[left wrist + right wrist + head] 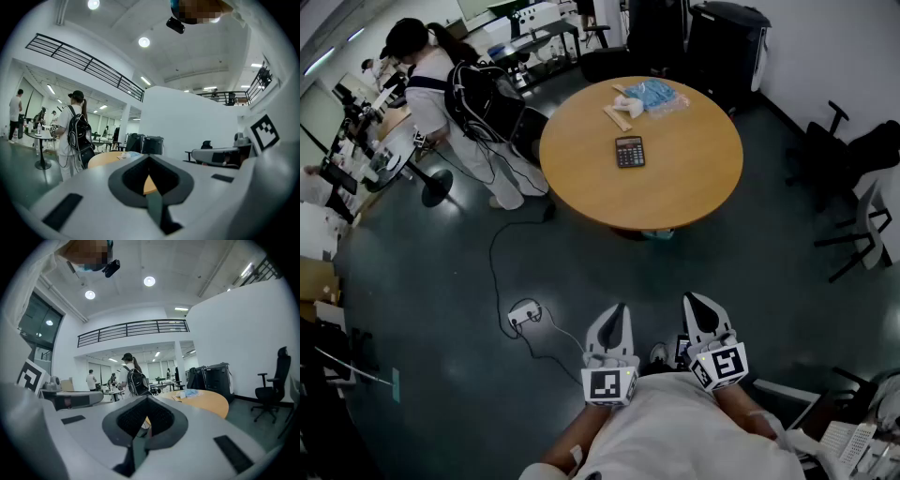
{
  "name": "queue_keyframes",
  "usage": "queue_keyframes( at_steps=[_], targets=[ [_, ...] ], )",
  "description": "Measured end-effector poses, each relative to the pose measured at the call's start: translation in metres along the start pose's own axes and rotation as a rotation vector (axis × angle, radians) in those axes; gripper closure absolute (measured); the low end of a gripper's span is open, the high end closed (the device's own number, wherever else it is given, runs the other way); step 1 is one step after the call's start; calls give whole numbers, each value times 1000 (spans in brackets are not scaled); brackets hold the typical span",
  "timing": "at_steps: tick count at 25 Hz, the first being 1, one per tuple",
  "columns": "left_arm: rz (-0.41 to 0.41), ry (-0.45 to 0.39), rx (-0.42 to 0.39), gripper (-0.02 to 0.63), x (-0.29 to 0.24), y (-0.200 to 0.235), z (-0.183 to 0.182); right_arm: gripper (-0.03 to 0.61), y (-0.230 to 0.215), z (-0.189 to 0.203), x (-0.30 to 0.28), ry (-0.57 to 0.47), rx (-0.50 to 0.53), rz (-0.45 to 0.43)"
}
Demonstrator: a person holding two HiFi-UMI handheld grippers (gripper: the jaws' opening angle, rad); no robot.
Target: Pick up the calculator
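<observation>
A black calculator [629,151] lies flat near the middle of a round wooden table [694,183], far ahead of me. Both grippers hang close to my body over the dark floor, well short of the table. My left gripper [620,311] has its jaws together with nothing between them. My right gripper [693,302], beside it, is shut and empty too. In the left gripper view the table [104,158] shows beyond the closed jaws. The right gripper view also catches the table [206,400] at mid right; the calculator cannot be made out in either gripper view.
A blue packet [654,95] and a wooden piece [617,116] lie at the table's far side. A person with a black backpack [457,112] stands left of the table. A white power strip [523,314] and cable lie on the floor. Black chairs [848,159] stand at right.
</observation>
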State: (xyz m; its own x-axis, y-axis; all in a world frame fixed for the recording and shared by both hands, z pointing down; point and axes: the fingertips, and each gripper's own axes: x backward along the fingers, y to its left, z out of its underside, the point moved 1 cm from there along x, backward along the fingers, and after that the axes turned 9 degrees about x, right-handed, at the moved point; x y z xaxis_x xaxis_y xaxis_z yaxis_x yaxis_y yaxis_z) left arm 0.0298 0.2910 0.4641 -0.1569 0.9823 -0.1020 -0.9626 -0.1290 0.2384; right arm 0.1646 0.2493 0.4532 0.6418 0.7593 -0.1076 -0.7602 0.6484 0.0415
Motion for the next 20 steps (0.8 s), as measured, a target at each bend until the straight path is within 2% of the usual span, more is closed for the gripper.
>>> queue_keyframes(
  at_steps=[14, 20],
  targets=[
    [5, 5, 4, 607, -3, 3, -2, 565, -3, 3, -6, 9, 5, 8],
    [-10, -7, -17, 607, -10, 0, -4, 563, -22, 4, -1, -13, -58, 9]
  ],
)
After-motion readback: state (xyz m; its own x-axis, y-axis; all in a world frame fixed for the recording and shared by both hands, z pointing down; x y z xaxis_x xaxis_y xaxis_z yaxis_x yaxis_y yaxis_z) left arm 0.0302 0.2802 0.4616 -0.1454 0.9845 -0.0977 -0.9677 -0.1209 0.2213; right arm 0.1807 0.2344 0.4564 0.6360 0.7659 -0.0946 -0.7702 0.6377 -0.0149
